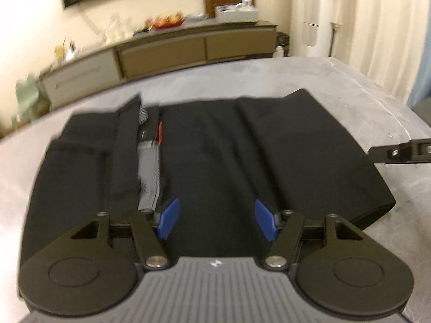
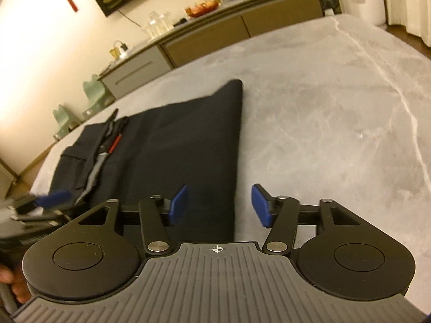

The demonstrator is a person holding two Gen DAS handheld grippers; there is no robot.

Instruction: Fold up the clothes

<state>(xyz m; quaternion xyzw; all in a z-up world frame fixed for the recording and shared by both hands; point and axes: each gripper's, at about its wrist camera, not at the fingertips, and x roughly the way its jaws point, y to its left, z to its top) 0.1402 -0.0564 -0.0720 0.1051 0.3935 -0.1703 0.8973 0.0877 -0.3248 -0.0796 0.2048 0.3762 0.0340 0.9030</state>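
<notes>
My left gripper [image 1: 216, 219] hangs just over the near part of the dark garment [image 1: 204, 167], its blue pads [image 1: 169, 216] spread wide with nothing between them, only black cloth showing below the gap. The garment lies flat on the grey marbled table [image 1: 336, 86], folded into a broad block; along its left part runs an open seam with a grey lining strip [image 1: 148, 172] and a small red tag [image 1: 160, 132]. My right gripper [image 2: 219, 206] is also spread wide and empty, hanging over the garment's right edge [image 2: 237, 145], so that its left pad [image 2: 179, 204] sits above cloth and its right pad [image 2: 260, 206] above bare table [image 2: 336, 113]. From this side the garment [image 2: 172, 145] narrows to a raised far corner [image 2: 234, 84]. The left gripper [image 2: 51, 202] shows blurred at the left margin of the right view, and one finger of the right gripper [image 1: 398, 152] pokes in at the right margin of the left view. Behind the table a low sideboard [image 1: 161, 51] stands against the wall, carrying blurred small things, among them a red and orange bowl [image 2: 202, 6]
</notes>
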